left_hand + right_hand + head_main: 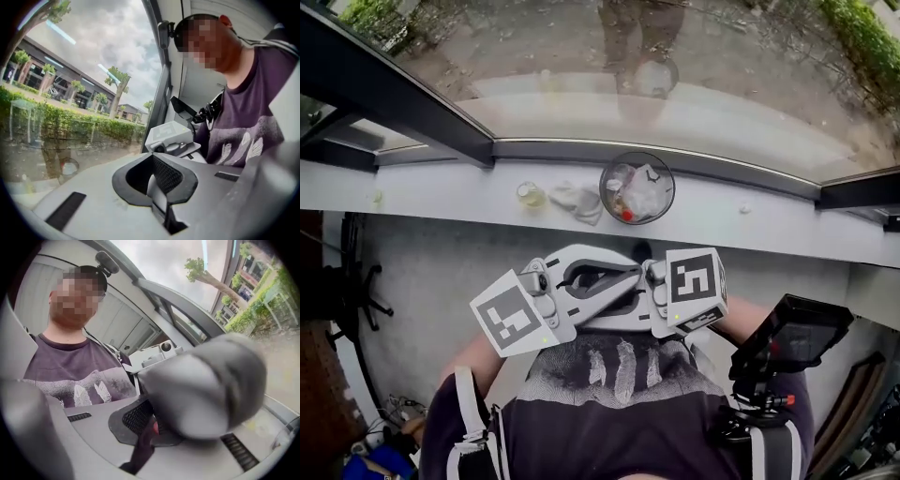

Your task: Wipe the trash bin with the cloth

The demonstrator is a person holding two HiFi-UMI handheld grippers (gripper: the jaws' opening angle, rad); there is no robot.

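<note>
The clear round trash bin (637, 187) stands on the white window ledge (441, 192) with rubbish inside it. A crumpled pale cloth (579, 201) lies just left of the bin, touching nothing else. Both grippers are held close to my chest, well short of the ledge, and point at each other. My left gripper (614, 278) (157, 188) is shut with nothing between its jaws. My right gripper (619, 309) (151, 426) is also shut and empty. In the right gripper view, the blurred grey body of the left gripper fills the space right in front of the jaws.
A small yellowish jar (530, 194) sits on the ledge left of the cloth. Behind the ledge is a large window (675, 75) with a dark frame. A black screen on a mount (787, 337) hangs at my right side. A chair base (356, 291) stands on the floor at left.
</note>
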